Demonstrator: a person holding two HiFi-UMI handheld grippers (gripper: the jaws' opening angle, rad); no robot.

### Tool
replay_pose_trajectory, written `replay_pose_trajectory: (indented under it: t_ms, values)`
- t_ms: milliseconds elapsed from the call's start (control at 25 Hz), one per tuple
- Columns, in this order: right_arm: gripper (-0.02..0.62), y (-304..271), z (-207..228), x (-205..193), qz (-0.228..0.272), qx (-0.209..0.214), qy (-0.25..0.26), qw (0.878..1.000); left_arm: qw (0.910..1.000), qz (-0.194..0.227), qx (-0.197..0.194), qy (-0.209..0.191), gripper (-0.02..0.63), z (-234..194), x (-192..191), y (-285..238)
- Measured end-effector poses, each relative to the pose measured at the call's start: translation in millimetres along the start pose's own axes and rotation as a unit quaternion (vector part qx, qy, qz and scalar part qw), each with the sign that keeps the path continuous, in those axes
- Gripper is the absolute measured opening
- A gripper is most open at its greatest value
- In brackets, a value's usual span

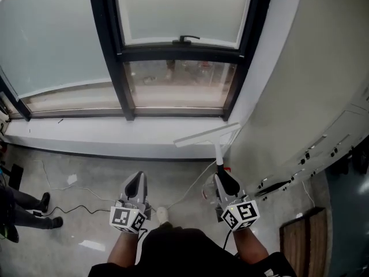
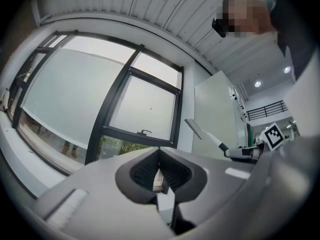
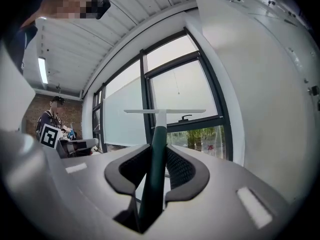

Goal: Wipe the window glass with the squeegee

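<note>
1. Squeegee (image 1: 218,148), white with a long thin blade and a dark green handle, stands clamped by that handle in the right gripper (image 1: 226,180). Its blade is at the far end, not yet against the window glass (image 1: 181,7) and close to the white wall (image 1: 300,97).
2. Beside it, the left gripper (image 1: 136,184) has its jaws drawn together on nothing.
3. It looks light and stiff, though the slim, smooth handle could twist between the pads. The green grip seems the soundest hold.

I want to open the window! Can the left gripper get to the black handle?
Probably yes. The left gripper holds nothing, and nothing stands between it and the window handle; the squeegee is off to the right. Its shut jaws would need opening.
</note>
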State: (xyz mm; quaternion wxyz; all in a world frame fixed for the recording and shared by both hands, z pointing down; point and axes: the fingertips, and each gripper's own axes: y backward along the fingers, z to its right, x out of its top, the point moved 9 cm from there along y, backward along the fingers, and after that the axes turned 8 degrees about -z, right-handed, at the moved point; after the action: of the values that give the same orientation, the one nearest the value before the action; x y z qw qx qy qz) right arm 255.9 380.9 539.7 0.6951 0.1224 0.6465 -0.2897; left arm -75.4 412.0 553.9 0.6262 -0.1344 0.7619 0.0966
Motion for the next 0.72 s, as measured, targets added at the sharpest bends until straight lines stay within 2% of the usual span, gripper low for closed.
replay_pose_trajectory:
  t_ms: [160,360,520,720]
  values:
    - [0.097,-63.7,-2.8,30.1,0.022,0.013,0.004,1.000,0.9998,0.016,-0.002,-0.007,0.000,-40.6,23.9,-36.9]
    - [0.097,-136.6,-17.5,49.9,0.019,0.027,0.008,0.999,0.9997,0.008,0.010,-0.022,0.000,-94.0,48.2,-54.0]
    - [0.097,-173.7,-24.5,51.6,0.006,0.037,0.002,0.999,0.9991,0.005,0.037,-0.018,0.000,-127.2,52.4,-70.1]
    - [0.097,-217.7,-11.3,56.3,-0.019,0.039,0.007,0.999,0.9992,-0.001,0.038,-0.008,0.000,-145.2,49.3,-94.1]
